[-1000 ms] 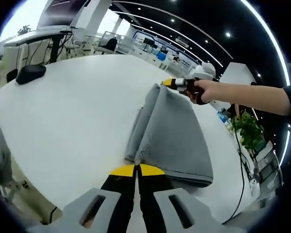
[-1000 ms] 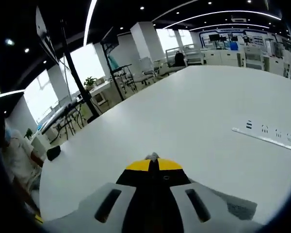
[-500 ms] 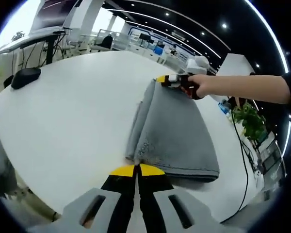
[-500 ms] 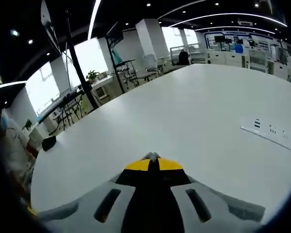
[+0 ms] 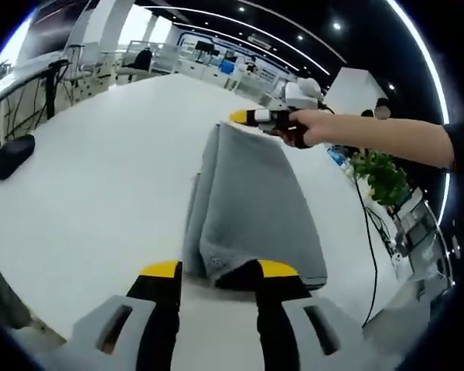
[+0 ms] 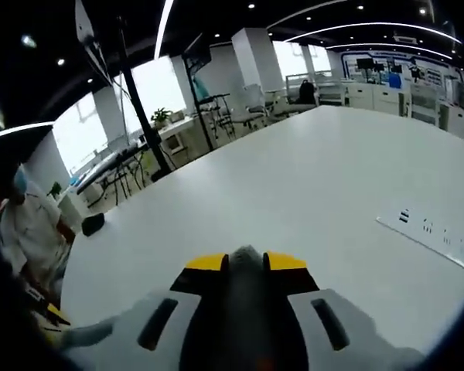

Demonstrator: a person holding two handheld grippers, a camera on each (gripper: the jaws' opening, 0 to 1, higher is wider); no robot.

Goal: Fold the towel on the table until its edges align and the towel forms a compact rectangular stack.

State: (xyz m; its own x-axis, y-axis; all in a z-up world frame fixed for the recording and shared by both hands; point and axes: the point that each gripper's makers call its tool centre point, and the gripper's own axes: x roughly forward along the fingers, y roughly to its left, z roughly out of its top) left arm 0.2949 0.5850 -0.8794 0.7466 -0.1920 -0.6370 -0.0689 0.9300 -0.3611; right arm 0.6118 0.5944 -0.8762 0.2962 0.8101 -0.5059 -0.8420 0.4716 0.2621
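Observation:
The grey towel (image 5: 251,197) lies folded in a long strip on the white table (image 5: 100,178). In the left gripper view my left gripper (image 5: 219,270) stands open at the towel's near end, and a corner of the cloth lies loose between its jaws. At the far end of the towel a hand (image 5: 313,127) holds my right gripper (image 5: 243,117). In the right gripper view the right gripper (image 6: 246,261) has its jaws parted, with a fold of the towel (image 6: 246,256) still lying between them.
A black mouse (image 5: 11,151) lies at the table's left edge. A white power strip (image 6: 429,228) runs along the table at the right. A seated person (image 6: 27,232) is at the left, and a potted plant (image 5: 379,174) stands beyond the table.
Both grippers were shut on the towel's ends and have now parted their jaws, the left widely, the right a little. The towel's near corner has dropped between the left jaws.

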